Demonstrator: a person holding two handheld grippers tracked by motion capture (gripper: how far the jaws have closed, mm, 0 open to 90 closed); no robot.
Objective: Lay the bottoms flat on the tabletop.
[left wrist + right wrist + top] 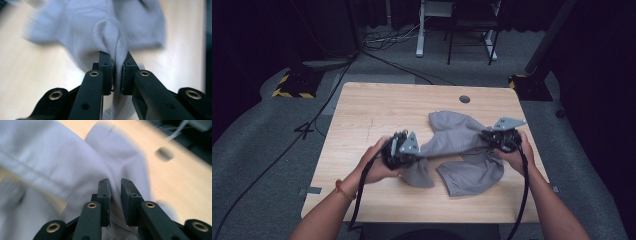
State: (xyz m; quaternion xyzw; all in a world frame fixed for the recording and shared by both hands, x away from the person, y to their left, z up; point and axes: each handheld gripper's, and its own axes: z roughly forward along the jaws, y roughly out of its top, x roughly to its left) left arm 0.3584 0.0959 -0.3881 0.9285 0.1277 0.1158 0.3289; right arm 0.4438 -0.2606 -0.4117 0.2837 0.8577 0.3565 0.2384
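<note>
We see a person's two forearms coming in from the bottom of the high view, each hand holding a gripper over a light wooden surface. A grey cloth, some crumpled garment, lies on the right half of that surface, with one band of it pulled up and stretched between the two grippers. The left gripper sits near the middle of the surface, at the cloth's left end; in the left gripper view its jaws are closed tight on a gathered fold of the grey fabric, which bulges out above them and hangs down beneath them. The right gripper is at the cloth's right edge, near the right side of the surface. In the right gripper view its jaws stand close together with a narrow gap, and fabric lies in that gap and spreads out beyond the tips, so we take them to be gripping the cloth as well, though more loosely than the left pair. A small round hole sits in the surface near its far edge, beyond the cloth. Black cables trail from both grippers back toward the person.
</note>
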